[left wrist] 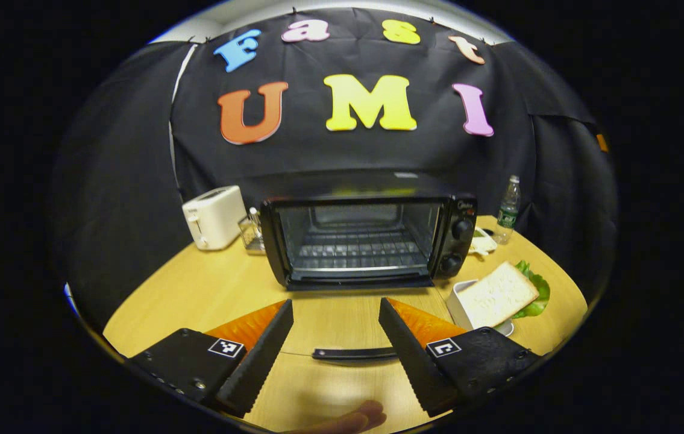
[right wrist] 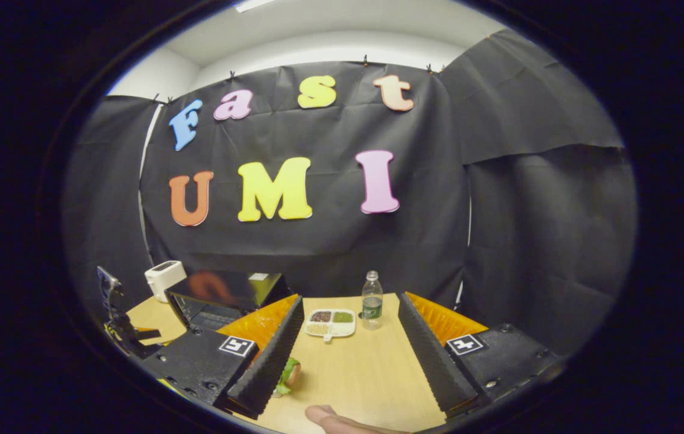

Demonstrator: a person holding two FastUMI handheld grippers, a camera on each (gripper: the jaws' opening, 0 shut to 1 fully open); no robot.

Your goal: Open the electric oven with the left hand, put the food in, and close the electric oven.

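Two grippers are hovering low over the table [left wrist: 329, 325], both with fingers spread and pinching nothing. The left gripper [left wrist: 335, 349] is facing the oven [left wrist: 366, 238], which is sitting open straight ahead, its door handle [left wrist: 354, 354] lying crosswise between the fingers. The bread [left wrist: 495, 295] is resting to the right on a dish, nearer the right gripper [right wrist: 348, 361].

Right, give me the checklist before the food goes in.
1. Oven door down: ok, its handle lies low in front.
2. Rack bare: ok.
3. Left gripper off the handle: ok, jaws open, not pressing it.
4. Right gripper empty: ok, jaws open.
5. Sandwich held: not ok, it sits on its tray right of the oven.
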